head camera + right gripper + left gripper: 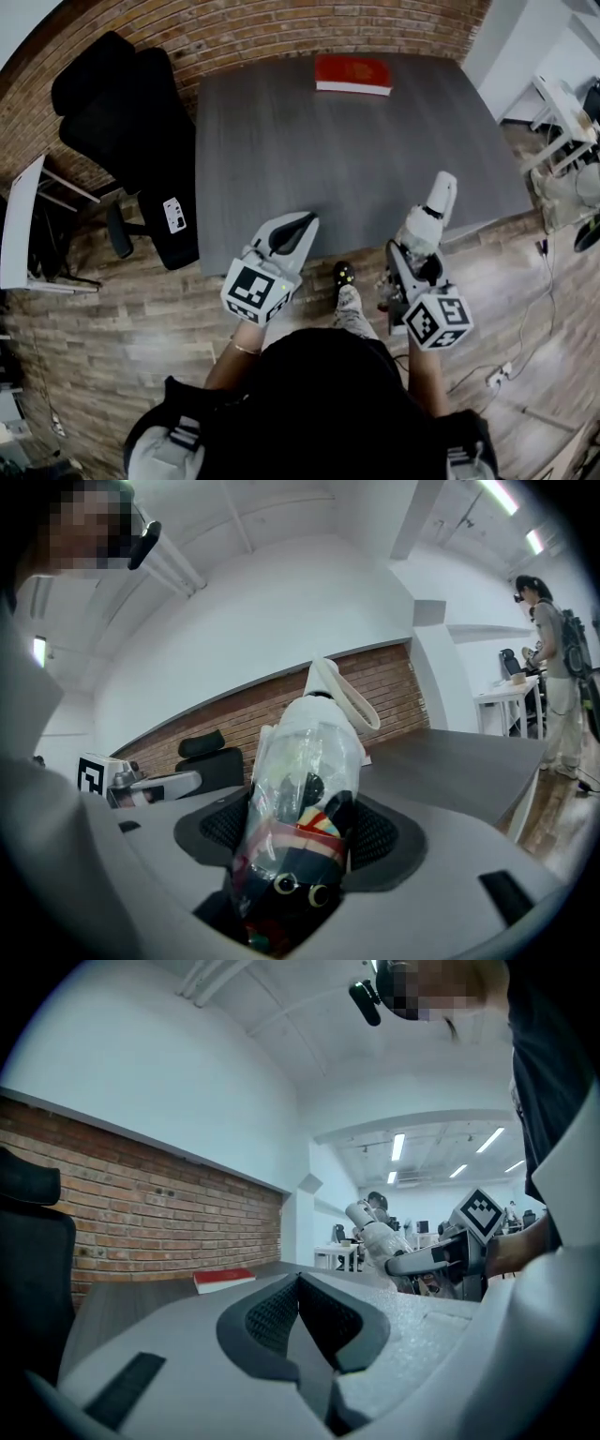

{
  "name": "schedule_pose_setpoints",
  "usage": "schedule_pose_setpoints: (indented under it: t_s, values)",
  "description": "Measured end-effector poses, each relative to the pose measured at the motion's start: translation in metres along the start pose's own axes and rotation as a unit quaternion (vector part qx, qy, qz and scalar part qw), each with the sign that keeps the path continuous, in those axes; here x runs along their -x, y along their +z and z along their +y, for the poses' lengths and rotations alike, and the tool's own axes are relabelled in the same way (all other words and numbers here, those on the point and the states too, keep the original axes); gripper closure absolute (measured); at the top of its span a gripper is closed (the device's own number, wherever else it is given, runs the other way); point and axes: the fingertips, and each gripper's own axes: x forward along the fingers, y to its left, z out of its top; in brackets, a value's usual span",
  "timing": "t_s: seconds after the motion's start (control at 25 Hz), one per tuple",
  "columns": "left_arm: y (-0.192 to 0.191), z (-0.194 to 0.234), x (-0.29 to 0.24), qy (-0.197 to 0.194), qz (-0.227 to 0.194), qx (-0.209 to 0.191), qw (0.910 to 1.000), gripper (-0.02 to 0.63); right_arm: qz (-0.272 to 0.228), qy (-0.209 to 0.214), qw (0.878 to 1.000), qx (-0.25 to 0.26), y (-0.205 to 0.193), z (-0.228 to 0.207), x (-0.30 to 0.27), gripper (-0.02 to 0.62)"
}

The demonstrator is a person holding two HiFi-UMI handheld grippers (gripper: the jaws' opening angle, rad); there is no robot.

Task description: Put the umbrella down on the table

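A folded umbrella (pixel 433 208) in a clear plastic sleeve, with a white handle and strap at its far end, sticks out of my right gripper (pixel 415 251), which is shut on it. In the right gripper view the umbrella (pixel 302 789) fills the gap between the jaws and its handle points toward the grey table (pixel 450 757). It hangs over the near edge of the table (pixel 356 159). My left gripper (pixel 302 227) is beside it, also at the near edge, shut and empty; its pads (pixel 281 1312) meet at the tip.
A red book (pixel 352 75) lies at the table's far edge, against a brick wall. A black office chair (pixel 131 122) stands left of the table. White desks (pixel 562 112) are at the right, and a person (pixel 553 677) stands there in the background.
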Motion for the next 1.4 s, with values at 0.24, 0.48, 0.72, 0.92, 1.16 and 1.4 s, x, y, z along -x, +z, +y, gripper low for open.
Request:
schedule_pose_setpoints:
  t_s: [0.24, 0.48, 0.72, 0.92, 1.16, 1.4]
  values:
    - [0.002, 0.039, -0.032, 0.041, 0.003, 0.007, 0.9991, 0.604, 0.031, 0.035, 0.999, 0.009, 0.009, -0.020, -0.063, 0.302]
    - [0.005, 0.069, -0.065, 0.071, 0.008, 0.017, 0.9973, 0.604, 0.056, 0.070, 0.996, 0.015, 0.020, -0.033, -0.120, 0.301]
    - [0.009, 0.096, -0.090, 0.102, 0.006, 0.024, 0.9945, 0.604, 0.091, 0.099, 0.991, 0.022, 0.021, -0.046, -0.173, 0.302]
    - [0.013, 0.123, -0.099, 0.135, 0.005, 0.017, 0.9907, 0.604, 0.120, 0.122, 0.985, 0.032, 0.016, -0.051, -0.214, 0.302]
    - [0.005, 0.143, -0.105, 0.173, 0.011, 0.029, 0.9844, 0.604, 0.153, 0.146, 0.977, 0.038, 0.003, -0.057, -0.251, 0.302]
    - [-0.002, 0.159, -0.111, 0.204, 0.016, 0.020, 0.9786, 0.604, 0.178, 0.163, 0.970, 0.038, -0.010, -0.065, -0.278, 0.302]
